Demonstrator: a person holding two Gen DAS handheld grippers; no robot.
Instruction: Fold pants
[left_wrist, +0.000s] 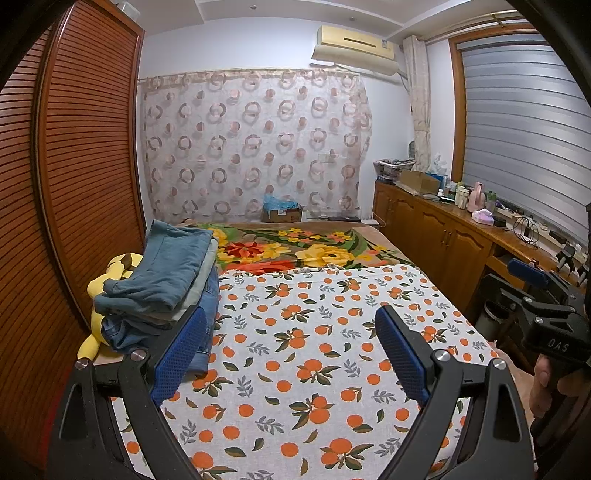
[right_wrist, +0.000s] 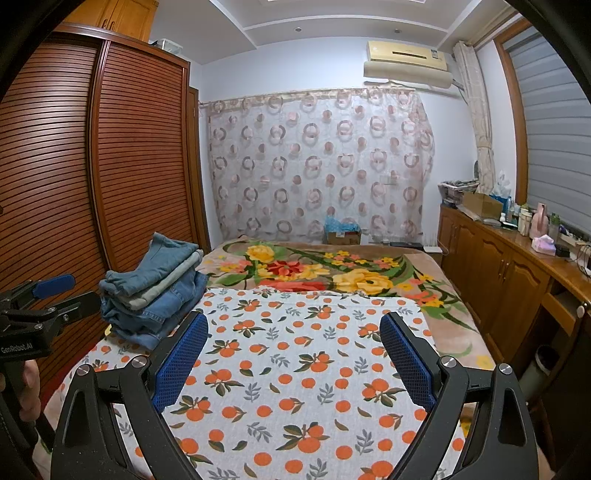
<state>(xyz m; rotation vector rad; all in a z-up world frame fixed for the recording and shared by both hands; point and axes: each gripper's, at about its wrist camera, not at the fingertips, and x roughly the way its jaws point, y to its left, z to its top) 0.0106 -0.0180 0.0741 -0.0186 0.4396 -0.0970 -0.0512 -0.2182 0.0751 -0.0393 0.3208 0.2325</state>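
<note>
A stack of folded pants (left_wrist: 166, 288), blue-grey on top and denim below, sits at the left side of the bed on the orange-print cloth (left_wrist: 314, 369); it also shows in the right wrist view (right_wrist: 155, 291). My left gripper (left_wrist: 291, 325) is open and empty above the cloth, its left finger close beside the stack. My right gripper (right_wrist: 295, 332) is open and empty over the cloth (right_wrist: 295, 369), right of the stack. The right gripper shows at the right edge of the left wrist view (left_wrist: 546, 295); the left gripper shows at the left edge of the right wrist view (right_wrist: 44, 299).
A yellow plush toy (left_wrist: 107, 273) lies under and behind the stack. A brown slatted wardrobe (left_wrist: 74, 166) stands at the left. A wooden cabinet (right_wrist: 509, 266) with bottles and clutter runs along the right. A floral blanket (right_wrist: 314, 269) covers the far bed.
</note>
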